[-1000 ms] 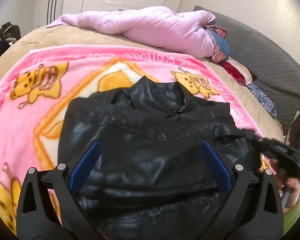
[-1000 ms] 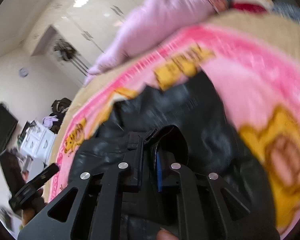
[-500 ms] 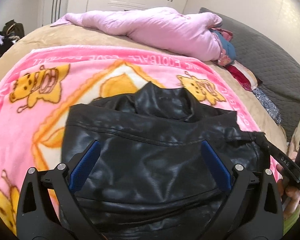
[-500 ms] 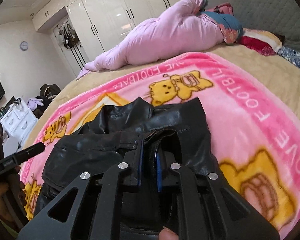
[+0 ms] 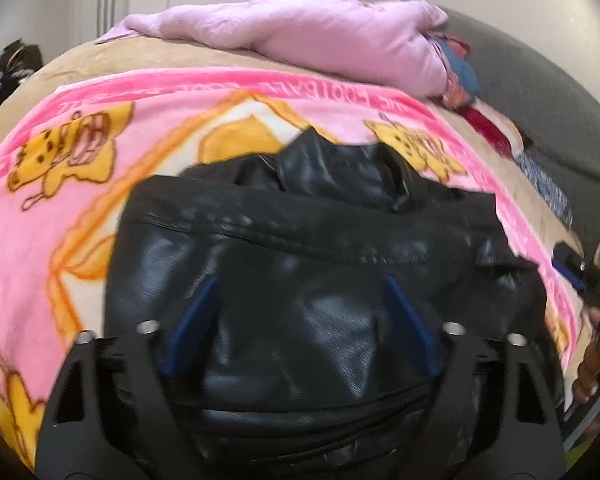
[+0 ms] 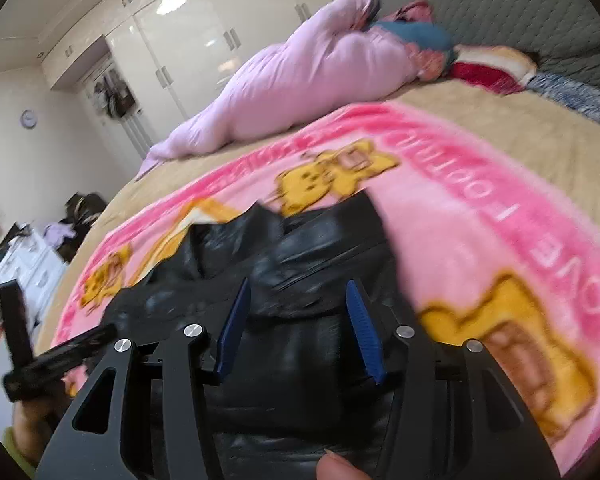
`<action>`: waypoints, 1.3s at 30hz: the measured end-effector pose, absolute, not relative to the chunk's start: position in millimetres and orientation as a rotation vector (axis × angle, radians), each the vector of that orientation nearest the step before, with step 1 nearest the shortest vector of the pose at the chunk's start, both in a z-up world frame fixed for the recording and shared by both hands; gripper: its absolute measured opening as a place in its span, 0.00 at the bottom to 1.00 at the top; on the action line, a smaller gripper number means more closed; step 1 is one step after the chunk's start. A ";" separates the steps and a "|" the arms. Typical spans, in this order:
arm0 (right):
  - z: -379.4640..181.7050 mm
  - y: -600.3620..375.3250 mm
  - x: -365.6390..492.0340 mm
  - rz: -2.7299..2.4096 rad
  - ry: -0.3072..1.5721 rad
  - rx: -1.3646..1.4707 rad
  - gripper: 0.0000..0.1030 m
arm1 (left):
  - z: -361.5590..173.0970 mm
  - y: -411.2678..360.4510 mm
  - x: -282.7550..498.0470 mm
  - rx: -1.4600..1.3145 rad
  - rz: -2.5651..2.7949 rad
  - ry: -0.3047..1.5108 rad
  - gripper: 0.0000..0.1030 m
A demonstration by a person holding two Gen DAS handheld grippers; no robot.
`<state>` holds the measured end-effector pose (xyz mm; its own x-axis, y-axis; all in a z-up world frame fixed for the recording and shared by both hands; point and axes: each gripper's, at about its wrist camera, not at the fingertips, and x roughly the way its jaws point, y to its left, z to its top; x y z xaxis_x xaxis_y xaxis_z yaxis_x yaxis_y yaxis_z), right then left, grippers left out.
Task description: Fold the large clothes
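Observation:
A black leather jacket lies folded in a bundle on a pink cartoon blanket on the bed. My left gripper is open, its blue pads spread wide just above the jacket's near part. My right gripper is open and empty over the jacket at its right side. The right gripper also shows at the right edge of the left wrist view, and the left gripper at the lower left of the right wrist view.
A rolled pink duvet lies across the far side of the bed, with colourful pillows against a grey quilted headboard. White wardrobes stand behind. A white dresser with clutter stands left of the bed.
My right gripper has opened and let go of the jacket fold it was shut on. My left gripper has stayed open and its jaws stand somewhat narrower. The jacket has settled flat.

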<state>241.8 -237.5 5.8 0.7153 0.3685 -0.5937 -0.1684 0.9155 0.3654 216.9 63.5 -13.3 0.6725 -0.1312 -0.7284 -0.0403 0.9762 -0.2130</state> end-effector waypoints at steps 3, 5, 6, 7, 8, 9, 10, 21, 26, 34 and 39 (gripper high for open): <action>3.8 -210.5 243.7 0.345 0.732 0.239 0.48 | -29.0 51.0 220.9 -0.168 -0.064 0.879 0.60; -1.8 -190.9 248.9 0.372 0.758 0.194 0.53 | -39.4 47.5 223.3 -0.143 -0.055 0.908 0.61; -6.2 -183.1 252.1 0.382 0.774 0.173 0.56 | -44.5 46.2 224.9 -0.127 -0.052 0.923 0.61; -14.0 -174.6 256.6 0.377 0.800 0.136 0.57 | -48.1 46.0 226.0 -0.121 -0.050 0.931 0.62; -21.2 -169.7 260.3 0.361 0.828 0.101 0.58 | -49.8 46.3 226.2 -0.121 -0.050 0.934 0.63; -34.7 -164.6 266.9 0.331 0.885 0.055 0.58 | -51.2 46.4 226.8 -0.121 -0.053 0.938 0.63; -46.9 -164.1 272.5 0.317 0.936 0.048 0.58 | -51.9 46.4 226.9 -0.124 -0.056 0.938 0.64; -43.9 -175.2 249.6 0.388 0.861 0.147 0.67 | -45.5 49.0 220.9 -0.178 -0.071 0.912 0.68; -25.3 -189.4 232.5 0.394 0.814 0.190 0.73 | -42.4 44.3 217.9 -0.167 -0.070 0.910 0.70; -9.4 -204.5 214.9 0.372 0.778 0.236 0.84 | -29.8 40.9 209.9 -0.179 -0.087 0.914 0.77; 8.0 -216.6 203.1 0.369 0.729 0.264 0.92 | -8.6 38.0 199.2 -0.192 -0.101 0.871 0.81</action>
